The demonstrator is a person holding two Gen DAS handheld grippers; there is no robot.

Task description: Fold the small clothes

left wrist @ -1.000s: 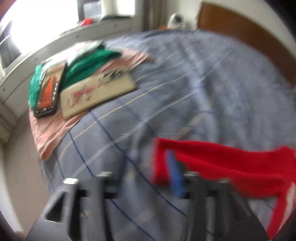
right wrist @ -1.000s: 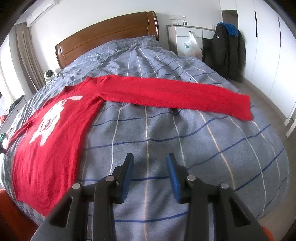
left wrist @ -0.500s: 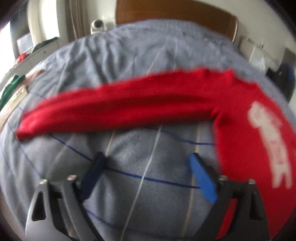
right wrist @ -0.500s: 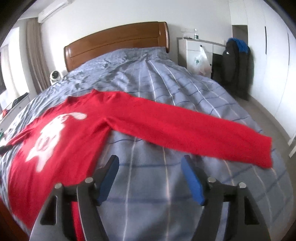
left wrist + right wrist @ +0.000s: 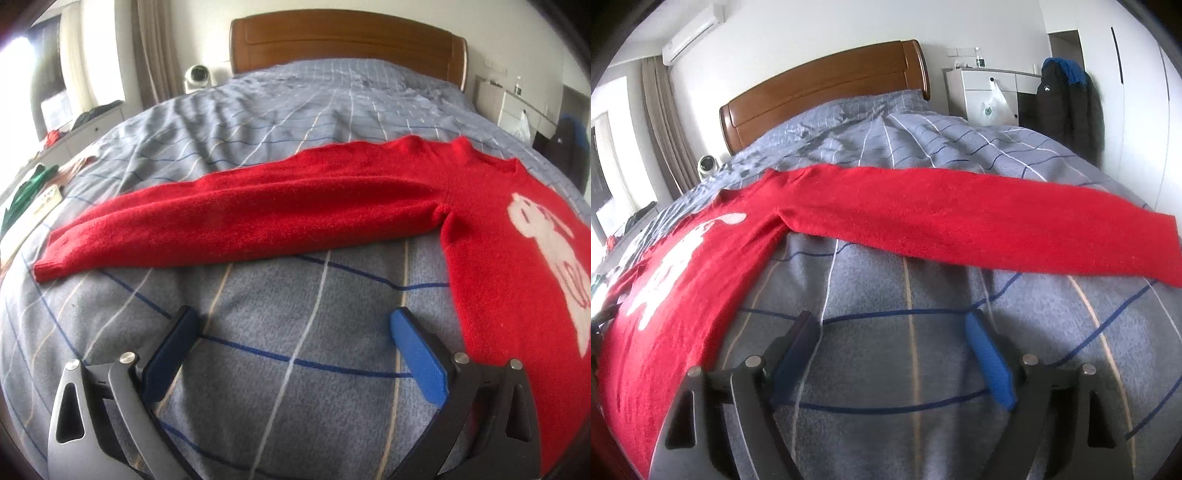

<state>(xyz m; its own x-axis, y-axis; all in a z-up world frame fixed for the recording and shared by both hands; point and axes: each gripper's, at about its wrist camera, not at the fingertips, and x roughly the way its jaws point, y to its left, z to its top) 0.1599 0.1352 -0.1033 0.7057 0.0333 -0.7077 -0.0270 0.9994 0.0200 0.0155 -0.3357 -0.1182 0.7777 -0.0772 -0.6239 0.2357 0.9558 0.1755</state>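
Observation:
A red sweater [image 5: 498,258] with a white print lies flat on the grey checked bed, both sleeves spread out. Its left sleeve [image 5: 240,218] stretches across the left wrist view; its right sleeve [image 5: 979,218] stretches across the right wrist view, with the body [image 5: 676,295] at the left. My left gripper [image 5: 293,325] is open and empty, just above the bedspread in front of the left sleeve. My right gripper [image 5: 892,328] is open and empty, just above the bedspread in front of the right sleeve.
The bed [image 5: 295,369] has a wooden headboard [image 5: 343,40] at the far end. A pile of items [image 5: 33,192] sits at the bed's left edge. A white cabinet [image 5: 990,92] and a dark jacket [image 5: 1067,107] stand at the right.
My left gripper swung right from the pile of items to face the left sleeve and opened wide. My right gripper opened wider and moved closer to the right sleeve.

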